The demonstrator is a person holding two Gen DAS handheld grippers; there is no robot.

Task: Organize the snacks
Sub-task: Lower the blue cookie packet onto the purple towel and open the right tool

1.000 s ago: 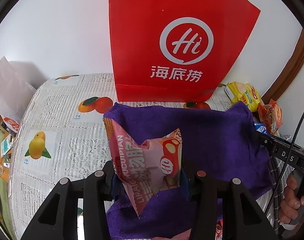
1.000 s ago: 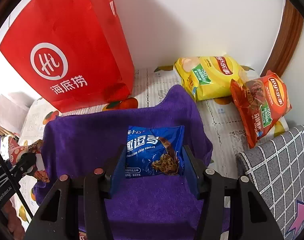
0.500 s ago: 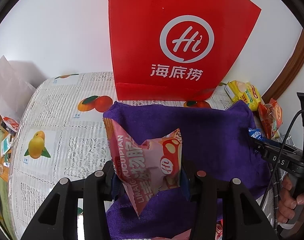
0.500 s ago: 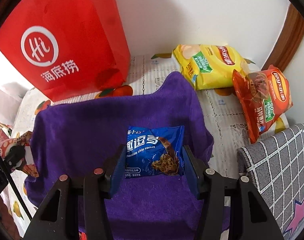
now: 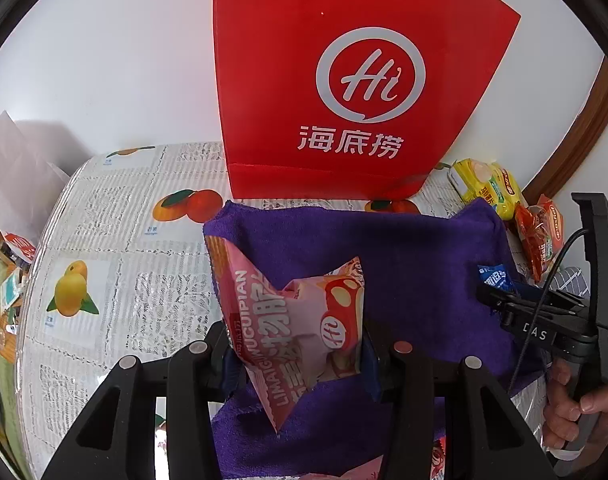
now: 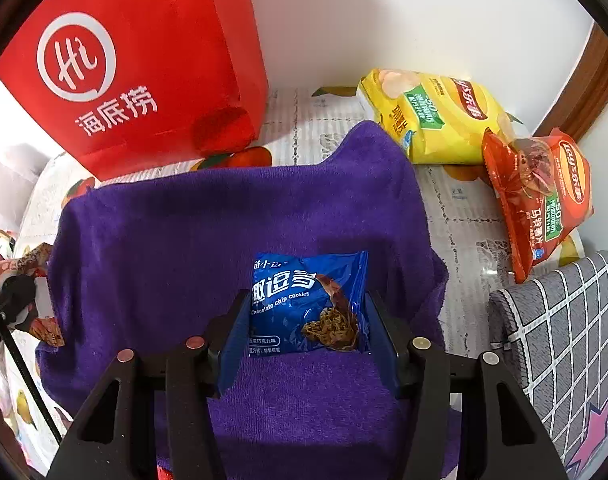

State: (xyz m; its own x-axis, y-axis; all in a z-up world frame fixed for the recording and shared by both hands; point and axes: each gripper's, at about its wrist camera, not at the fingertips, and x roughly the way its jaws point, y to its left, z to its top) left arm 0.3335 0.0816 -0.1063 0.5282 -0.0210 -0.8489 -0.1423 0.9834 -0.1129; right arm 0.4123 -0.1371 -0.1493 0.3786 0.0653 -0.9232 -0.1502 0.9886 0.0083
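**Snack stock, two packets in hand over the purple cloth**

Presently, item one: pink snack packet (image 5: 300, 332), clamped between the fingers of my left gripper (image 5: 300, 354). The fingers are partly closed and press its two sides; it stands crumpled, its long axis slanting up to the left, lower corner hanging down past the fingers.

Item two: blue cookie packet (image 6: 307, 306), pinched flat between the fingers of my right gripper (image 6: 304, 336), also partly closed on it. Its printed face looks up and its long side runs across from finger to finger. It hangs directly above the purple cloth (image 6: 208, 216), so the way to the cloth is straight down, and my right hand looks the nearer of the two to setting down.

Surroundings: red paper bag (image 5: 351, 92) upright at the back of the bench (image 5: 116, 240), just behind the cloth. Yellow chip bag (image 6: 431, 116) and orange chip bag (image 6: 539, 196) lie right of the cloth, the orange one overlapping the yellow one's corner. Grey checked cushion (image 6: 559, 340) at the right edge.

Obstructions: none seen on the cloth beneath either packet.
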